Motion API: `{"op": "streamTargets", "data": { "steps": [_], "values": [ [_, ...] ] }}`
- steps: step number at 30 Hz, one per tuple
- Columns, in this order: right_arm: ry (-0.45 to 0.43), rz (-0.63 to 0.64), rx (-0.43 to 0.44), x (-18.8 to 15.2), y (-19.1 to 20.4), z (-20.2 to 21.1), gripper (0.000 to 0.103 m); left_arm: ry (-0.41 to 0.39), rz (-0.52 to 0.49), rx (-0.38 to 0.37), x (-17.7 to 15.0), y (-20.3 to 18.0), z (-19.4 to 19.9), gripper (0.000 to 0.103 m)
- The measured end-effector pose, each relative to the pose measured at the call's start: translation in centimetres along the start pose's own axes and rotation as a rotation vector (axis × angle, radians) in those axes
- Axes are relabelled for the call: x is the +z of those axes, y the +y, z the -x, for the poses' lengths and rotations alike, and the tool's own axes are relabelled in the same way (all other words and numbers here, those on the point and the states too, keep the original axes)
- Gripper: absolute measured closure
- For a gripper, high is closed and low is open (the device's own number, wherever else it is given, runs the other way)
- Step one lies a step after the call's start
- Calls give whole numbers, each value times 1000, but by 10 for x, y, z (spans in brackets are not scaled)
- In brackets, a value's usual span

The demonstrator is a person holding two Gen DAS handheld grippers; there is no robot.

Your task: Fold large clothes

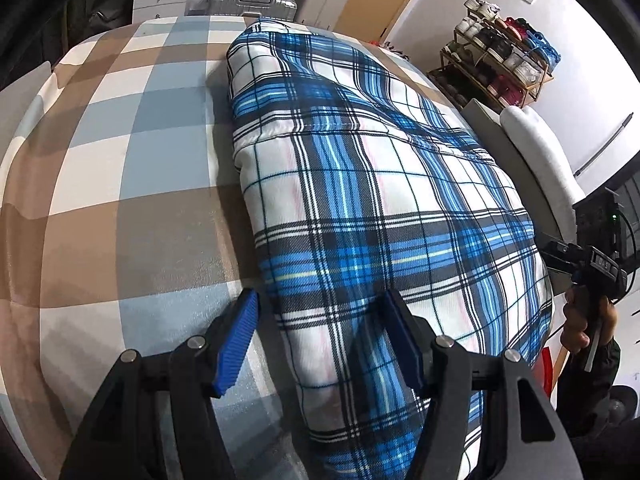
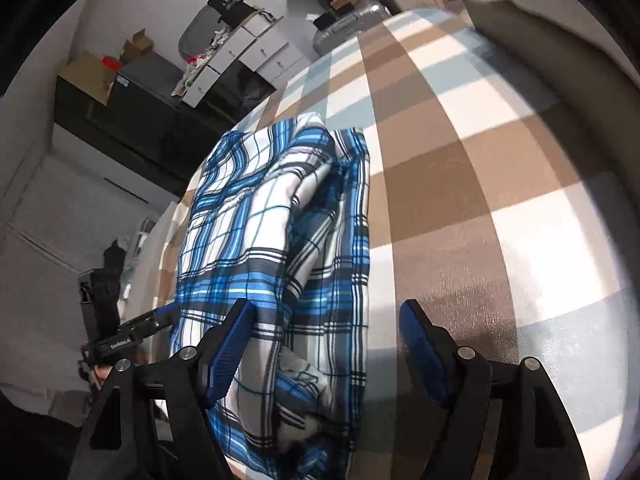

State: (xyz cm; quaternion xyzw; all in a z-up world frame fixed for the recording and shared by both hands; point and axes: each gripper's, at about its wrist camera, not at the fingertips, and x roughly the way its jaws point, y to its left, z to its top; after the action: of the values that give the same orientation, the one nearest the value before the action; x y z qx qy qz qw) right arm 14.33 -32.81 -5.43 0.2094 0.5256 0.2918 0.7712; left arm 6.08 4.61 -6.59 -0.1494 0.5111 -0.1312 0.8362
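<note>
The left gripper (image 1: pixel 320 336) had black angular arms, silver round screws at the joints and ribbed blue pads (image 1: pixel 236 344) on its fingers. The right gripper (image 2: pixel 324 348) was built the same, with blue textured pads (image 2: pixel 228 356) and silver screws. Seen from the other side, each tool had a black handle with a small white label, and a thin black cable ran by one. The person wore a dark sleeve (image 1: pixel 596 376)

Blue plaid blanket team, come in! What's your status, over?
Left claw open, straddling the folded edge. Right claw open, nothing pinched. Blue-and-white plaid padded blanket lies folded on the checked bedsheet. Nothing in the way.
</note>
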Motion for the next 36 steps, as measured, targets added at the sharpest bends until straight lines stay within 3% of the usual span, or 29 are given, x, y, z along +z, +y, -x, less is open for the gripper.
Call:
{"op": "streamTargets", "data": {
  "steps": [6,13,24,25,27,34,36],
  "values": [
    [17,-41,147,17,-8,-20,26,-3,-6,2,2,0,-1,45],
    [4,106,-25,18,24,-32,26,-19,-30,37,1,-5,-3,45],
    [37,205,-66,40,28,-48,20,-23,-38,42,1,-7,-3,44],
    [40,211,-54,40,29,-50,23,-27,-39,40,0,-6,-3,44],
    [79,183,23,36,28,-55,57,-32,-45,41,0,-7,-3,44],
    [73,34,157,33,5,-56,58,-27,-30,22,3,-4,-4,44],
    [73,23,162,33,3,-56,58,-24,-14,15,7,-3,-5,44]
  ]
}}
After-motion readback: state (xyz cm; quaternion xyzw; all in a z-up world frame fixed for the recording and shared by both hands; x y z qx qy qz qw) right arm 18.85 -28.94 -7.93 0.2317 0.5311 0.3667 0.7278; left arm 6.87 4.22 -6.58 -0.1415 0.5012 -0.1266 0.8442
